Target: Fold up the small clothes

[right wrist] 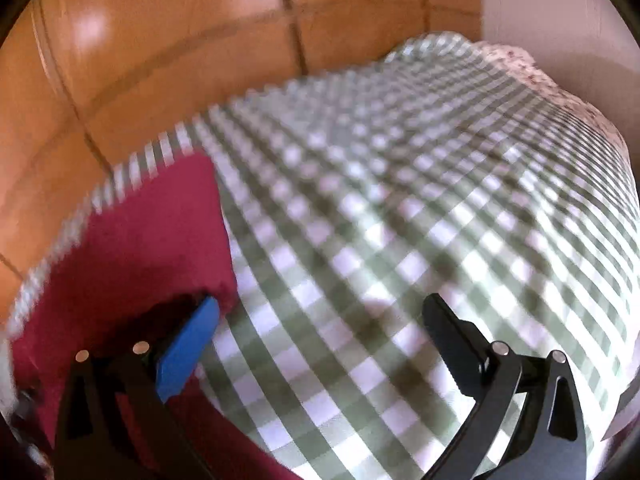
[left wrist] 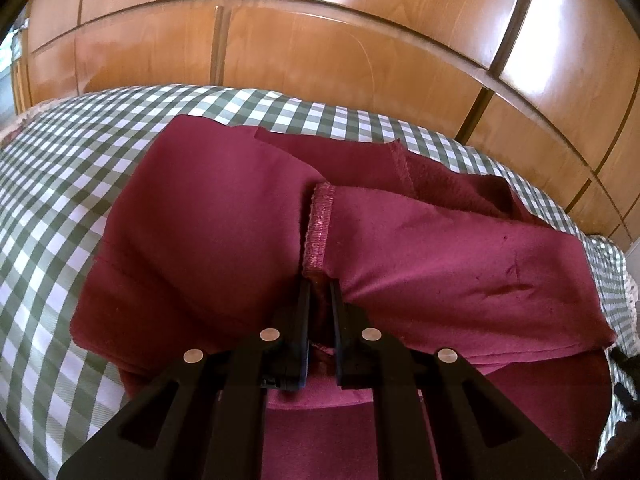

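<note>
A dark red garment [left wrist: 224, 216] lies partly folded on a green-and-white checked cloth [left wrist: 52, 184]. My left gripper [left wrist: 320, 284] is shut on a seamed hem of the red garment and holds that fold up over the rest. In the right wrist view the garment [right wrist: 132, 240] lies at the lower left. My right gripper [right wrist: 320, 312] is open wide and empty, with its blue-padded left finger [right wrist: 188, 348] at the garment's edge and its black right finger [right wrist: 452, 336] over the checked cloth [right wrist: 400, 220]. The right wrist view is blurred.
A glossy wooden wardrobe [left wrist: 320, 40] stands close behind the cloth-covered surface. A pale wall [right wrist: 560, 8] shows at the far right. A floral fabric edge [right wrist: 560, 88] borders the checked cloth on its right side.
</note>
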A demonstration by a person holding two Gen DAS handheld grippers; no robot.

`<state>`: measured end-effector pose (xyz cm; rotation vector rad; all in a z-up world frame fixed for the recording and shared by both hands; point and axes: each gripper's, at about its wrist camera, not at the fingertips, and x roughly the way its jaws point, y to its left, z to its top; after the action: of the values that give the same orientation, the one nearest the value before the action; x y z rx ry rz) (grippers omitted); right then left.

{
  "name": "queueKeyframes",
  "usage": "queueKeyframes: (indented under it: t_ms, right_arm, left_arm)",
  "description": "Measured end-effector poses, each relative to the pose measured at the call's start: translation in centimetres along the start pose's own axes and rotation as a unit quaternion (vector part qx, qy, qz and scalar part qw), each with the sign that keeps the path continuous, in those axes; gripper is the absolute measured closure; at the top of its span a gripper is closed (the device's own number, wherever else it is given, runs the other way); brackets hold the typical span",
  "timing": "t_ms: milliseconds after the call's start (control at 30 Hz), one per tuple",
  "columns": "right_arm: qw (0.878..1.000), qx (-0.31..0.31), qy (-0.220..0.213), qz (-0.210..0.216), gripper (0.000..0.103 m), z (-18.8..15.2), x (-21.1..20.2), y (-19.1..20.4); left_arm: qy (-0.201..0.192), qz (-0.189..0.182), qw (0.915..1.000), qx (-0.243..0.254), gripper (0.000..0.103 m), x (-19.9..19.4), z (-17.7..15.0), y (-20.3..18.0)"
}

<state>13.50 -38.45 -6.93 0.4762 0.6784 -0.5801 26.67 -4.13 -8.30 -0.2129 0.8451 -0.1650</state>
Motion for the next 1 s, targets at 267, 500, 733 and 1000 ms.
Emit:
queueKeyframes:
  t_ms: [267, 500, 733, 1000]
  right_arm:
    - [0.993, -0.104, -0.02, 0.058, 0.002, 4.4, 2.9, 7.2]
    - [0.994, -0.1, 0.049, 0.016, 0.002, 4.6, 10.3, 7.6]
    - [0.999, -0.017, 0.018, 0.036, 0.002, 5.4, 8.3, 4.2]
    - [0.996, -0.06, 0.029, 0.063, 0.002, 2.1, 4.3, 2.2]
  left_arm:
    - [0.0, -0.006, 1.0, -0.005, 0.095, 0.1, 0.0, 0.1]
    - [0.003, -0.017, 0.9998, -0.011, 0.095, 0.4, 0.1, 0.3]
    - [0.003, -0.024, 0.9996, -0.018, 0.095, 0.4, 0.2, 0.4]
    - [0.004, -0.039, 0.9988, -0.031, 0.094, 0.6, 0.3, 0.8]
